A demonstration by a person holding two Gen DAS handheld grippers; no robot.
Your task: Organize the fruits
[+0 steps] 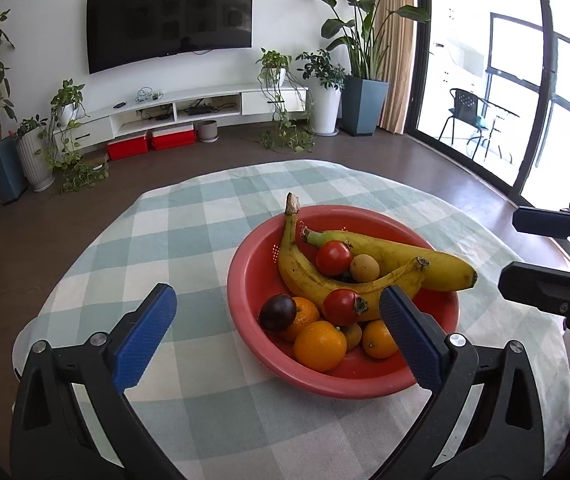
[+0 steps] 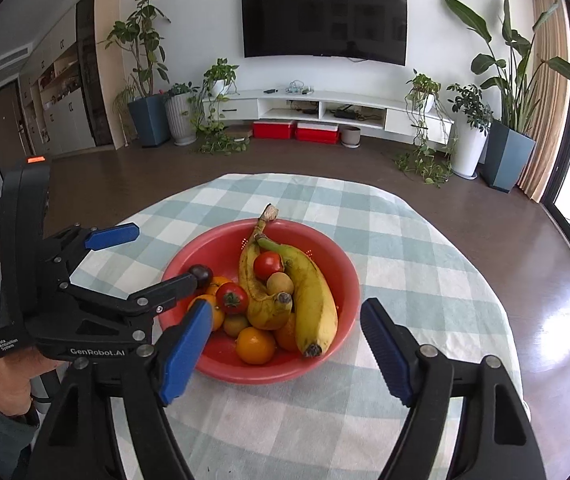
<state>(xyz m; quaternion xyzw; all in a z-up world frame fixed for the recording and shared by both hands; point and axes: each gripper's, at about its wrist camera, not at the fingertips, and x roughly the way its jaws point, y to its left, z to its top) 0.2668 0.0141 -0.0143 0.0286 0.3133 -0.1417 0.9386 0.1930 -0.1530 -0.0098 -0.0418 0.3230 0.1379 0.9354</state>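
Note:
A red bowl (image 1: 253, 264) sits on the checked tablecloth (image 1: 189, 232), right of centre in the left wrist view. It holds two bananas (image 1: 405, 256), two tomatoes (image 1: 333, 257), several oranges (image 1: 319, 345), a dark plum (image 1: 277, 312) and a small tan fruit (image 1: 364, 267). My left gripper (image 1: 277, 294) hovers open over the bowl's near left side, with nothing between its pads. My right gripper (image 2: 287, 306) stands open above the near rim of the bowl (image 2: 213, 248), and its blue pads touch no fruit. Seen from the right wrist, the left gripper (image 2: 163, 253) partly hides the plum.
The round table's cloth edge (image 2: 497, 320) drops to dark floor on all sides. A hand (image 2: 5, 372) holds the left gripper at the lower left. Far behind stand a TV (image 2: 325, 20), a white cabinet (image 2: 325, 112), potted plants (image 2: 145, 120) and glass doors (image 1: 525, 100).

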